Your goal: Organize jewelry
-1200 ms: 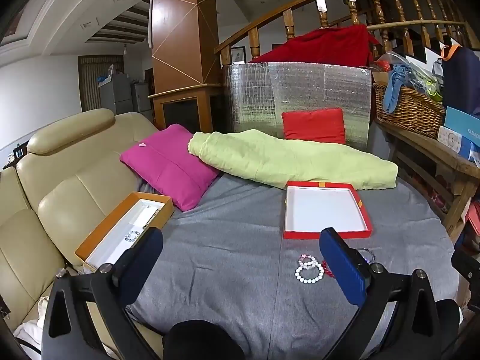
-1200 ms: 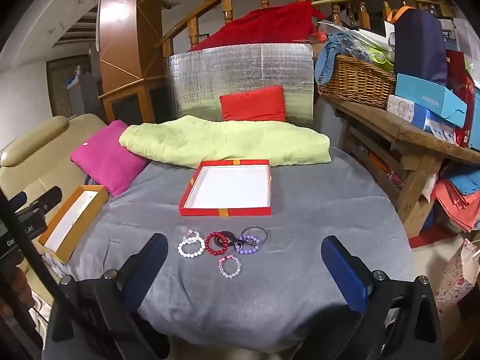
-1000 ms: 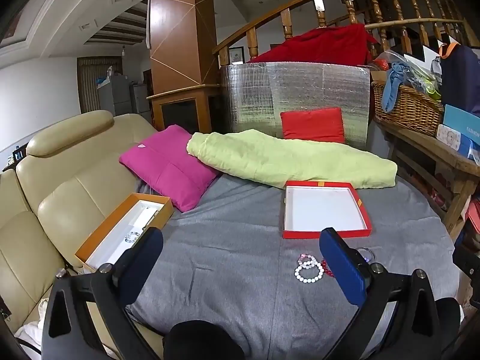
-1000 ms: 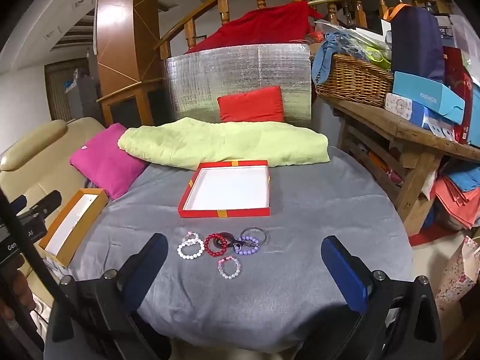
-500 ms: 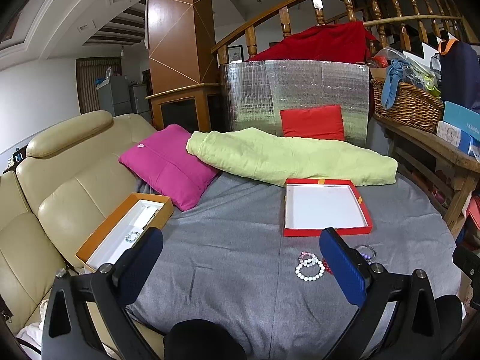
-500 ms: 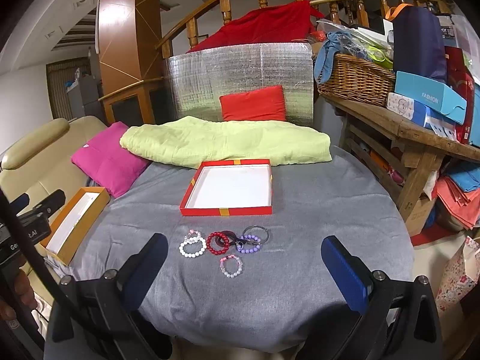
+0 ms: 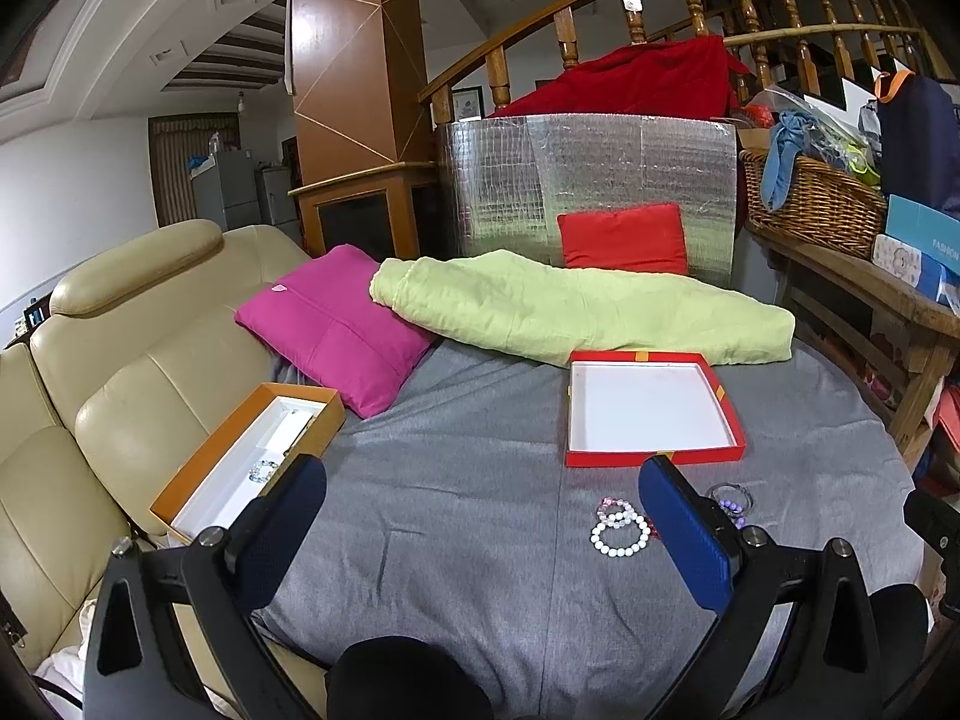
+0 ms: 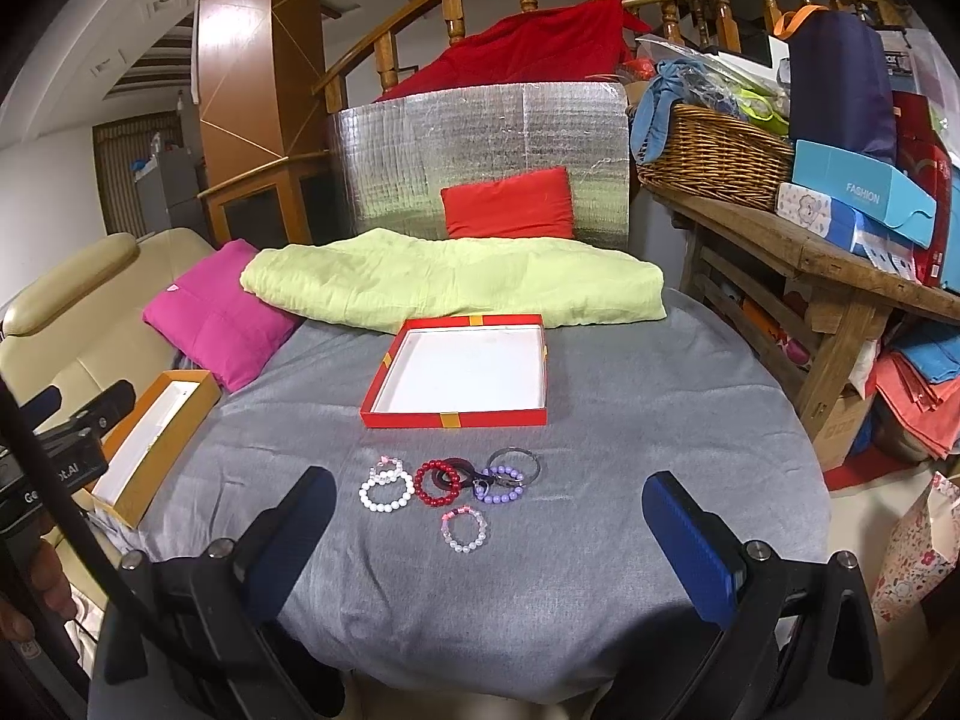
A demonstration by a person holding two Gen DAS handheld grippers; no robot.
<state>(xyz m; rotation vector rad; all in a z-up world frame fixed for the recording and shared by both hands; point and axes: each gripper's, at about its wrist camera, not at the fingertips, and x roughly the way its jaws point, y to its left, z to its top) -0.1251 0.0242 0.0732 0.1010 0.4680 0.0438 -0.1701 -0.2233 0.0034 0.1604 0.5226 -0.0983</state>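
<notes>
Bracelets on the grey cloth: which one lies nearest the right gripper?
The clear-bead bracelet with a pink knot. It lies alone, apart from the others, in front of the row of white, red and purple ones.

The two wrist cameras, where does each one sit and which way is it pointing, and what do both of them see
Left wrist: rides on the left gripper, low over the grey cloth, facing the orange box and red box; its own open fingers show.
Right wrist: rides on the right gripper, facing the bracelets straight on; its open fingers show, and the left gripper with a hand at the left edge.
Shared: both boxes, the bracelets, the green blanket.
</notes>
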